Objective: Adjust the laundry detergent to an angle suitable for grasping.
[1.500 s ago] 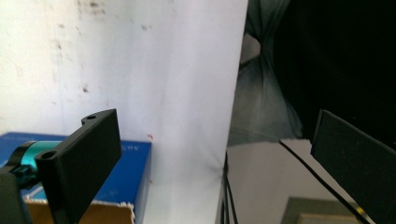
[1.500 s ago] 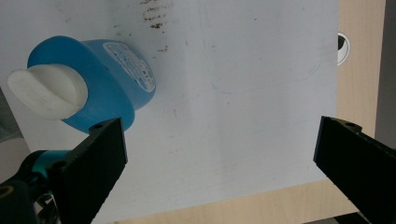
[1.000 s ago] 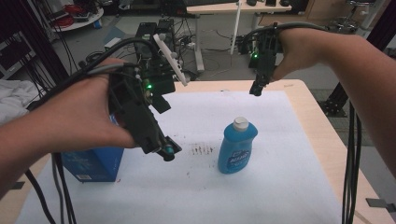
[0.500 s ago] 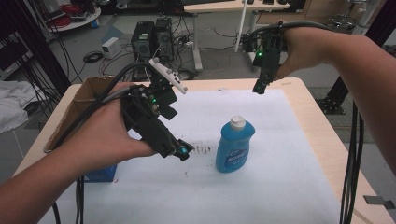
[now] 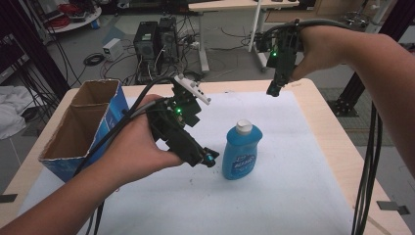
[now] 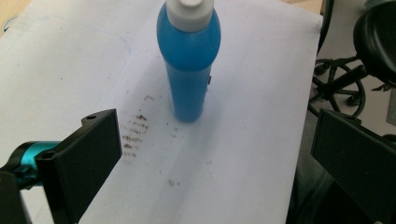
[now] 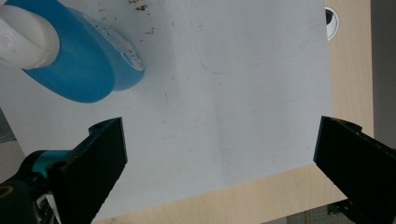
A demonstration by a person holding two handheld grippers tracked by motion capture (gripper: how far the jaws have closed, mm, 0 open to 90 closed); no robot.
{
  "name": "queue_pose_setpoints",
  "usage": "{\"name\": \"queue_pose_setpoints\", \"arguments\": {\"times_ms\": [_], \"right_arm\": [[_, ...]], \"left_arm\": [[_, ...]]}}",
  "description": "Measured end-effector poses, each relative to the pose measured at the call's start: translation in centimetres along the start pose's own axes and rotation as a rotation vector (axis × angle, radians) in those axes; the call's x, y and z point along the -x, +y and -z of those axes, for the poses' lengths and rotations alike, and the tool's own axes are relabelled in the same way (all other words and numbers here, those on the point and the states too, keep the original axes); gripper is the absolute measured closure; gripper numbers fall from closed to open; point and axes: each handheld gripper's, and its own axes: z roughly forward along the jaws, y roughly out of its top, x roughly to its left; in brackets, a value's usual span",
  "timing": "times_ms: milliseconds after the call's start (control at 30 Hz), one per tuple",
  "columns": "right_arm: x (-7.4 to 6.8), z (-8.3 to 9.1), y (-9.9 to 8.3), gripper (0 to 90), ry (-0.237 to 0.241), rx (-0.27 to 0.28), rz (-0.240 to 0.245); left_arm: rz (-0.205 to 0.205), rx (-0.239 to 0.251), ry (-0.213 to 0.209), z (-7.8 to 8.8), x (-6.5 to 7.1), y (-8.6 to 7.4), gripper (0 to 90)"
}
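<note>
a blue bottle [image 5: 242, 152] with a white cap is standing upright at frame centre; left gripper [image 5: 209, 159] fingers are gaping wide just beside it, right gripper [image 5: 272, 91] fingers likewise spread, upper right; a cardboard box [image 5: 78, 128] is sitting at left.

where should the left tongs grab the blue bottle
Grip the blue bottle around its mid body, below the white cap. It stands upright on the white sheet, so come in level from its left, where the open left tongs already are, one jaw on each flat face.
</note>
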Motion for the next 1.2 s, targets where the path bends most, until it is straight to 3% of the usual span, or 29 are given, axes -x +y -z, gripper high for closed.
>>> {"name": "queue_pose_setpoints", "arguments": {"times_ms": [267,433,833,1200], "right_arm": [[0.0,-0.3,0.0,1.7,0.003,-0.002,0.005],[0.0,-0.3,0.1,1.7,0.003,-0.002,0.005],[0.2,-0.6,0.3,1.7,0.005,0.002,0.015],[0.4,-0.8,0.3,1.7,0.007,-0.005,0.004]], "left_arm": [[0.036,0.040,0.015,-2.6,-0.7,-0.4,1.8],[0.038,0.049,0.012,-3.5,-1.1,0.0,1.8],[0.033,0.019,-0.002,-5.3,-1.7,2.0,1.8],[0.031,-0.020,-0.002,-8.2,-2.2,3.5,1.8]]}}
